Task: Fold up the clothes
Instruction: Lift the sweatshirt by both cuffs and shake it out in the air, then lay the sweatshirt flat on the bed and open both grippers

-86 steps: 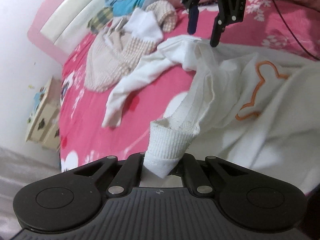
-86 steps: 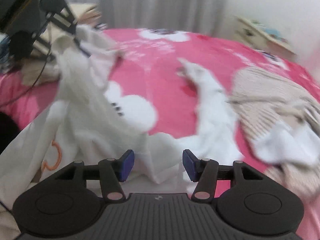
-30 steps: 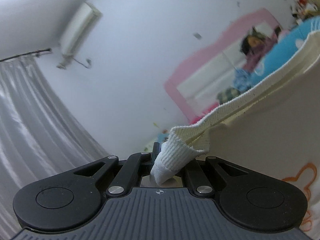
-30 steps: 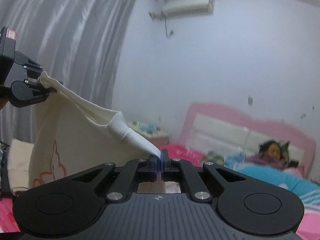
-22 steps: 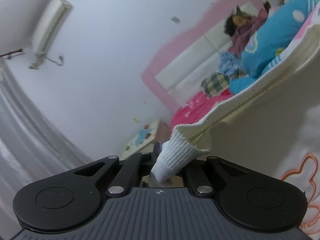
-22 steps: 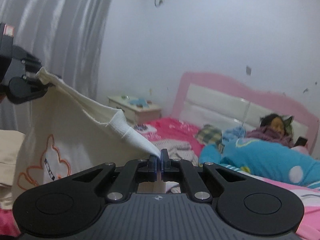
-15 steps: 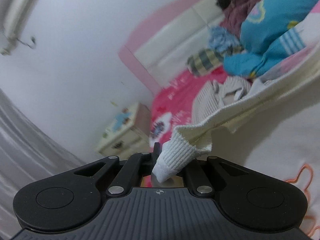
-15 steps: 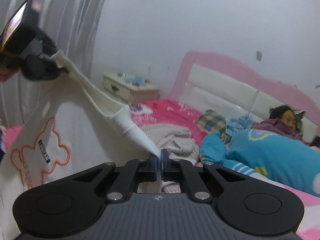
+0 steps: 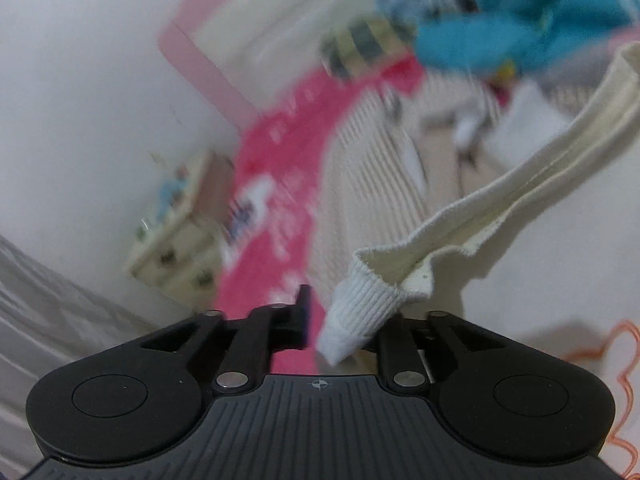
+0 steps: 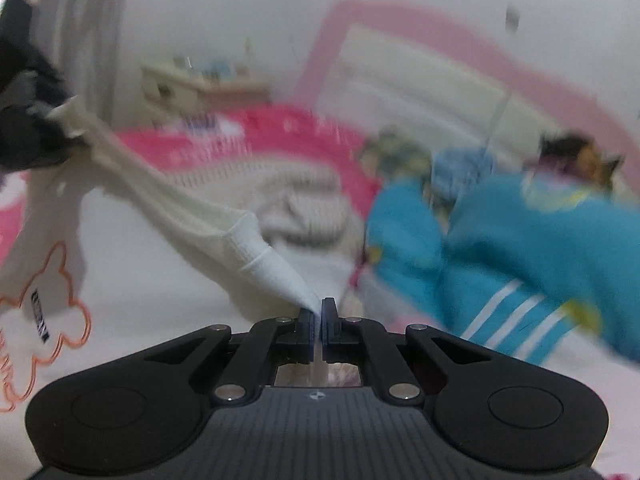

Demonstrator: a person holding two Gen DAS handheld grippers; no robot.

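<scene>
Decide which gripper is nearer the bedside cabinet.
Left. The left gripper is on the cabinet side of the stretched white top; the right gripper pinches its other corner, farther away.
</scene>
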